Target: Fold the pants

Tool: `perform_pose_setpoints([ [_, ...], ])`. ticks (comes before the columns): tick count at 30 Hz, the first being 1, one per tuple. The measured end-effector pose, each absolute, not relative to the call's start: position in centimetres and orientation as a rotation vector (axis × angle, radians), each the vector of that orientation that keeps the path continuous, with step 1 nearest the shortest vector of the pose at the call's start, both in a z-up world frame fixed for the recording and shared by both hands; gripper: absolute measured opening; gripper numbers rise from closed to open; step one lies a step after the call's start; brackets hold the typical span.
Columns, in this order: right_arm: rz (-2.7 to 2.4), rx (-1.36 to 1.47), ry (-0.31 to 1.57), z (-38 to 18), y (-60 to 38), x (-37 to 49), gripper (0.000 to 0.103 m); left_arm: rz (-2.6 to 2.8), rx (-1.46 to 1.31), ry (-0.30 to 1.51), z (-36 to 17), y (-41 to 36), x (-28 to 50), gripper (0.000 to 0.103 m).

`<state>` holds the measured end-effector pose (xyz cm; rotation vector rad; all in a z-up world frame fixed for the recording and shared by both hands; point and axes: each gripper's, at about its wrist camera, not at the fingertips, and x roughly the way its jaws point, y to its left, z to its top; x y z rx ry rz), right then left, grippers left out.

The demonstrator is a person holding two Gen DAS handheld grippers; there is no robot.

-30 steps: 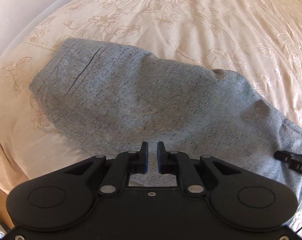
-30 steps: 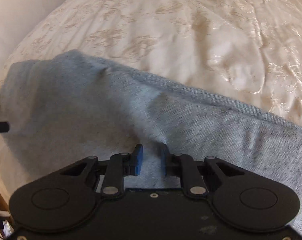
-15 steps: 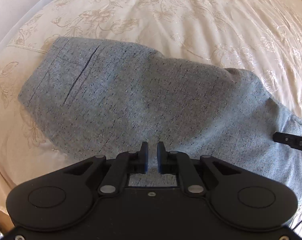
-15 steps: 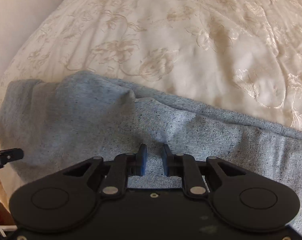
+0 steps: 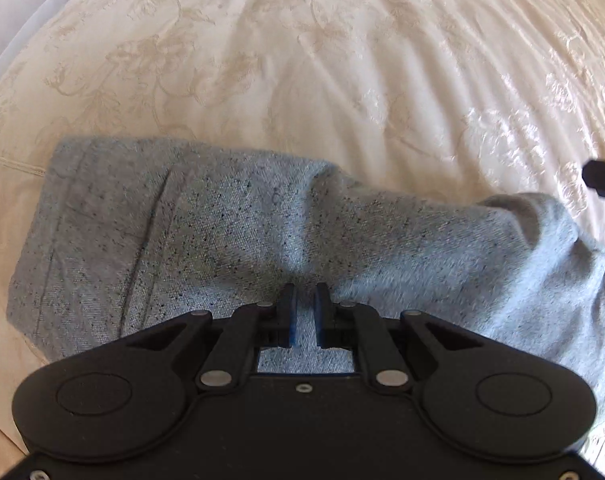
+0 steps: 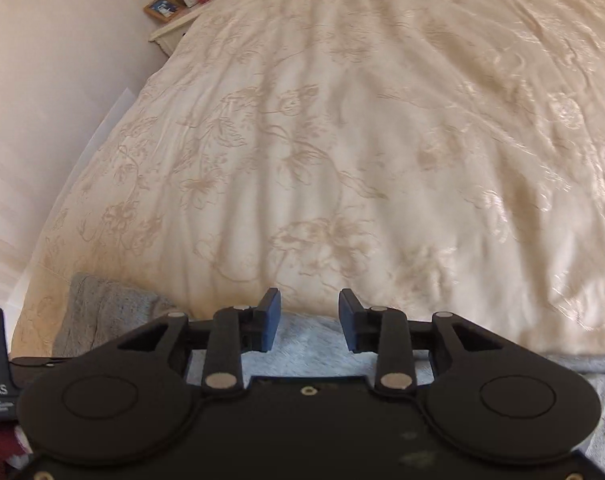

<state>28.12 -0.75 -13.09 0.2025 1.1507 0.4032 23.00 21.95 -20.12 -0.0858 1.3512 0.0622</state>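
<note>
Grey speckled pants [image 5: 262, 220] lie bunched across the near part of a cream bed. My left gripper [image 5: 302, 304] points steeply down at them. Its jaws stand at a narrow gap with cloth puckered in between, shut on the pants. The tip of the other gripper [image 5: 604, 178] pokes in at the right edge, above the raised far end of the pants. In the right wrist view my right gripper [image 6: 309, 312] hangs above the pants [image 6: 114, 308], its jaws opening. Cloth shows below the gap, and neither pad touches it.
The cream floral bedspread [image 6: 342, 140] stretches far beyond the pants. A pale wall [image 6: 42, 80] runs along the bed's left side. A nightstand [image 6: 174, 20] at the far left corner carries a lamp, a picture frame and a red item.
The right gripper's jaws have spread, let go of the pants and lifted away. The left gripper has moved along with its pinch of cloth, and the pants look more bunched.
</note>
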Motion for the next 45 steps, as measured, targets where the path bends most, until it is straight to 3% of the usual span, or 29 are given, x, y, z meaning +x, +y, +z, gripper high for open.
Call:
perform_pose_setpoints([
  [5, 0.464, 0.068, 1.249, -15.7, 4.2, 29.8, 0.037, -0.016, -0.074, 1.411, -21.2, 22.5, 23.2, 0.016],
  [11, 0.522, 0.026, 1.282, -16.1, 5.0, 26.9, 0.035, -0.05, -0.103, 1.359, -18.0, 23.5, 23.2, 0.016],
  [15, 0.56, -0.006, 1.231, -15.3, 4.1, 23.0, 0.007, -0.079, -0.128, 1.278, -15.2, 23.7, 23.5, 0.016],
  [22, 0.538, -0.024, 1.238, -16.9, 4.6, 18.8, 0.007, -0.139, -0.117, 1.254, -15.7, 21.1, 26.8, 0.016],
  [27, 0.521, -0.02, 1.235, -17.3, 4.8, 17.9, 0.007, -0.18, -0.072, 1.364, -18.9, 19.4, 27.5, 0.016],
  [32, 0.485, 0.044, 1.21, -16.0, 3.5, 18.9, 0.015, -0.202, -0.103, 1.367, -19.3, 20.6, 25.3, 0.015],
  [34, 0.482, 0.07, 1.178, -14.9, 3.0, 19.5, 0.023, -0.203, -0.14, 1.36, -19.0, 21.3, 25.0, 0.015],
  [45, 0.563, 0.121, 1.236, -15.8, 6.6, 24.9, 0.027, -0.203, -0.183, 1.35, -19.0, 21.8, 24.9, 0.015],
])
